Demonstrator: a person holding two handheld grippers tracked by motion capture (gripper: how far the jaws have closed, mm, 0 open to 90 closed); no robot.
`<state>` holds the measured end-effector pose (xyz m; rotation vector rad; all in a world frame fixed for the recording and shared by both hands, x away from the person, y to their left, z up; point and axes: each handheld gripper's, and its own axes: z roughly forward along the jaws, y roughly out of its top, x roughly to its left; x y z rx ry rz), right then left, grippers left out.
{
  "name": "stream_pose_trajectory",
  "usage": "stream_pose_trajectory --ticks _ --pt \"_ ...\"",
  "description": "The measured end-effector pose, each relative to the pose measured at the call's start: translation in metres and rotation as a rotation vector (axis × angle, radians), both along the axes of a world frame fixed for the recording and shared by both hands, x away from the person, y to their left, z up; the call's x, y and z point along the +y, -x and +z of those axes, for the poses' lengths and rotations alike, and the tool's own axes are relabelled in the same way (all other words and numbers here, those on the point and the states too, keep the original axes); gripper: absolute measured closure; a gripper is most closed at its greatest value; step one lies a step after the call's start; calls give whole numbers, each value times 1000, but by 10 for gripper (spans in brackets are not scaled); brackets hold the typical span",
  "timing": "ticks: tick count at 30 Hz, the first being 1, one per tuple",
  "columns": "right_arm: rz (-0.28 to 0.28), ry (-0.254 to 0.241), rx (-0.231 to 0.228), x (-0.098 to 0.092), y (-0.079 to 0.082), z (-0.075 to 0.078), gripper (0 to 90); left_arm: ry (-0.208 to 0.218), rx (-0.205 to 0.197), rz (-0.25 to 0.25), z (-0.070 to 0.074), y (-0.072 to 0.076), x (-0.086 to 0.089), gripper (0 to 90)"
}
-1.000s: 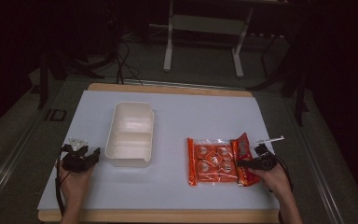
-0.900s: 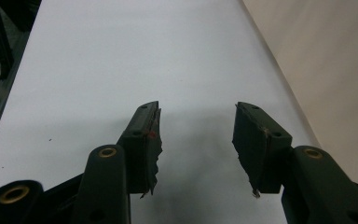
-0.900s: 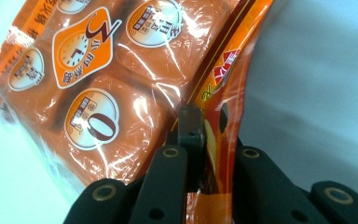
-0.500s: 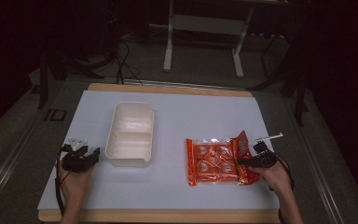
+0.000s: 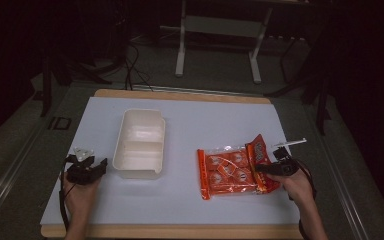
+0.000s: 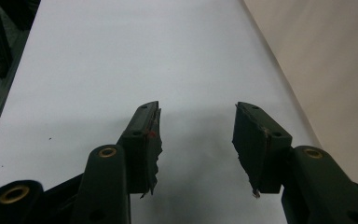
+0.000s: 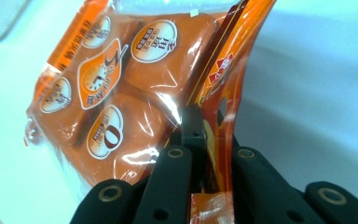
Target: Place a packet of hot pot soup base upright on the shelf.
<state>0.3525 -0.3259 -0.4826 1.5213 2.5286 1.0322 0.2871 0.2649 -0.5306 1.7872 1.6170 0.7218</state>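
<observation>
Right gripper (image 5: pixel 264 169) jaws clamp the orange packet (image 5: pixel 228 172) edge — left gripper (image 5: pixel 96 167) jaws gape, bare tabletop (image 6: pixel 98 60) ahead.

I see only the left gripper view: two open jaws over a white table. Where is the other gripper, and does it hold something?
Observer: The right gripper is shut on the orange snack packet, pinching its right edge.
Operator: Is the packet flat on the table?
Observer: No, the pinched edge is bent upward; the rest lies on the table.
Operator: Is there a container somewhere?
Observer: Yes, an empty white tray sits between the two grippers, just right of the left gripper.
</observation>
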Motion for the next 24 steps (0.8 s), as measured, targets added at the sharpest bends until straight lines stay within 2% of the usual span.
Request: stream_pose_trajectory --ticks 11,24 --pt "33 4 -57 12 -2 26 900 5 6 -6 0 0 0 530" --pt "55 1 -93 24 -6 42 900 6 9 -9 -1 -1 -1 530"
